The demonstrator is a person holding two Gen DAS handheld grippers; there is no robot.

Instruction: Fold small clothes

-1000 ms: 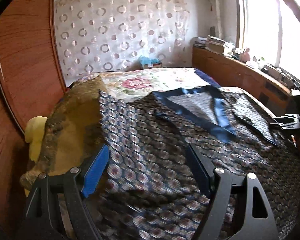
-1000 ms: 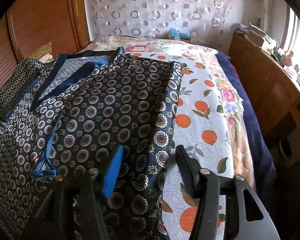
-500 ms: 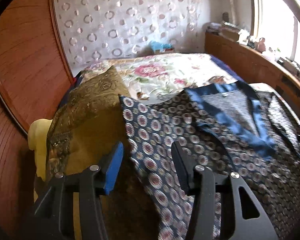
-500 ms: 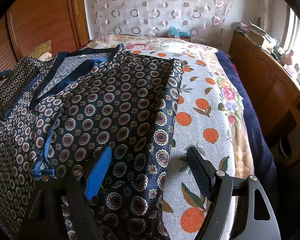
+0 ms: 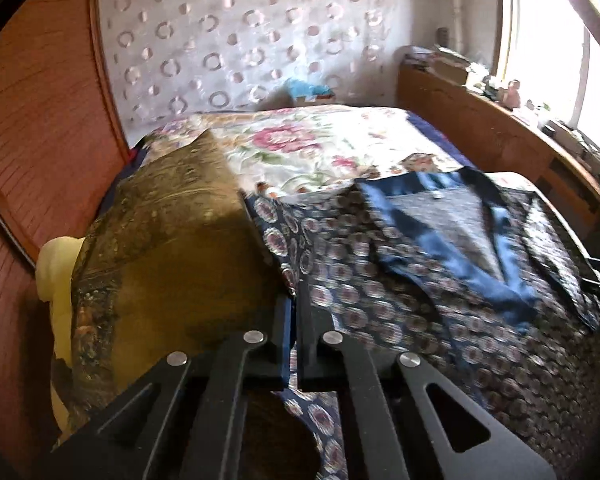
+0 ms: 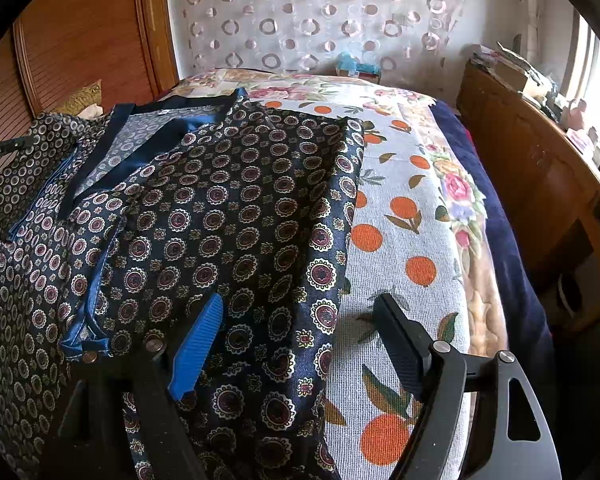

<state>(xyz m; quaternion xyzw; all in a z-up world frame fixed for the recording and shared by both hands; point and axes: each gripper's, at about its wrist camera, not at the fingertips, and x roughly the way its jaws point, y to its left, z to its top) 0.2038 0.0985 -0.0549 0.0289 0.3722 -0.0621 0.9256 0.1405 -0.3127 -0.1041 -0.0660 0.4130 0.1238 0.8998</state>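
A navy shirt with a medallion print and blue collar trim (image 5: 400, 292) lies spread flat on the bed. My left gripper (image 5: 294, 304) is shut on the shirt's left edge, next to an olive-gold cushion (image 5: 172, 248). In the right wrist view the shirt (image 6: 228, 216) fills the left half, its right side folded in to a straight edge. My right gripper (image 6: 300, 340) is open and straddles that right edge low down, with the blue finger pad (image 6: 196, 352) over the cloth and the other finger (image 6: 400, 348) over the bedsheet.
The bed has a sheet with an orange print (image 6: 412, 248) and a floral quilt (image 5: 308, 144). A wooden wardrobe (image 5: 32, 120) stands on the left. A wooden ledge (image 6: 540, 168) with clutter runs along the window side. A yellow pillow (image 5: 56, 256) sits behind the cushion.
My left gripper moved left to the shirt's edge by the cushion and closed on it. My right gripper opened wider and stayed at the shirt's right edge.
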